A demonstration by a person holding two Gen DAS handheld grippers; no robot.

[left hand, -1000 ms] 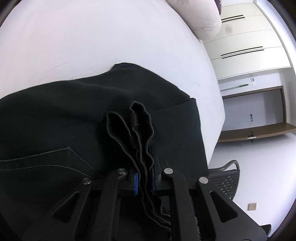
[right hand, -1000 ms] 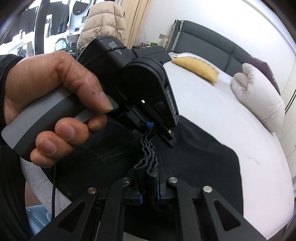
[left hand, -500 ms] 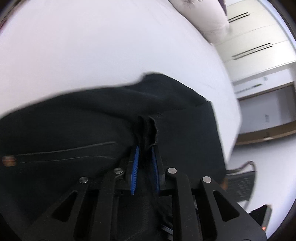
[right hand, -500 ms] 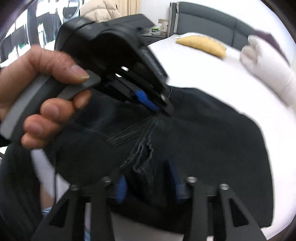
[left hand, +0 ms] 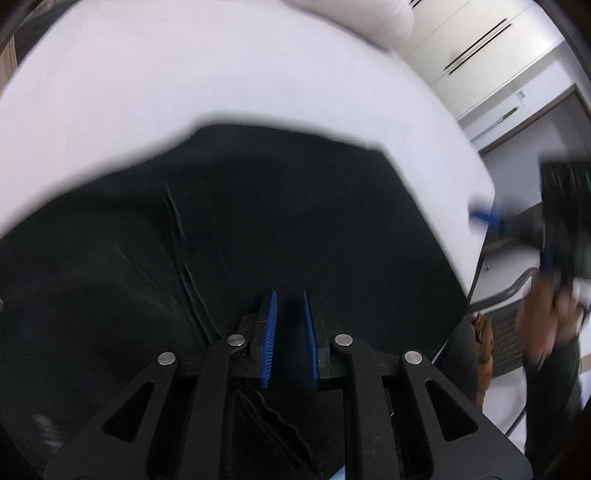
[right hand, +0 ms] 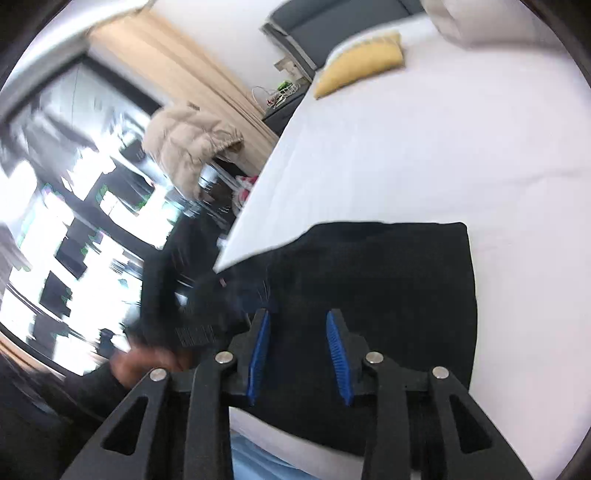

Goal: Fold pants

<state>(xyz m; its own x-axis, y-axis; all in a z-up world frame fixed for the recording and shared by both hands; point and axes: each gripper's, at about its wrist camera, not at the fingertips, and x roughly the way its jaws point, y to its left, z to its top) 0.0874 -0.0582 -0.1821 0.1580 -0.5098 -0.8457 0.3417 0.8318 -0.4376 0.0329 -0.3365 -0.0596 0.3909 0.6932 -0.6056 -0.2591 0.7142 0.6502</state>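
The black pants (left hand: 280,221) lie folded flat on the white bed (left hand: 184,85) near its front edge. They also show in the right wrist view (right hand: 388,280) as a dark rectangle. My left gripper (left hand: 289,295) hangs just above the cloth with its blue pads apart and nothing between them. My right gripper (right hand: 297,315) is open wider and empty, above the pants' near edge. The right gripper and hand appear blurred at the right of the left wrist view (left hand: 554,236).
A yellow pillow (right hand: 362,62) and a white pillow (right hand: 480,22) lie at the bed's far end by a dark headboard (right hand: 332,22). A beige jacket (right hand: 188,140) hangs by the window on the left. White wardrobes (left hand: 491,48) and a chair (left hand: 509,325) stand beside the bed.
Both grippers let go of the bunched pants edge and opened. The pants dropped flat on the bed. Both grippers pulled back and apart, the right one swinging away to the side.
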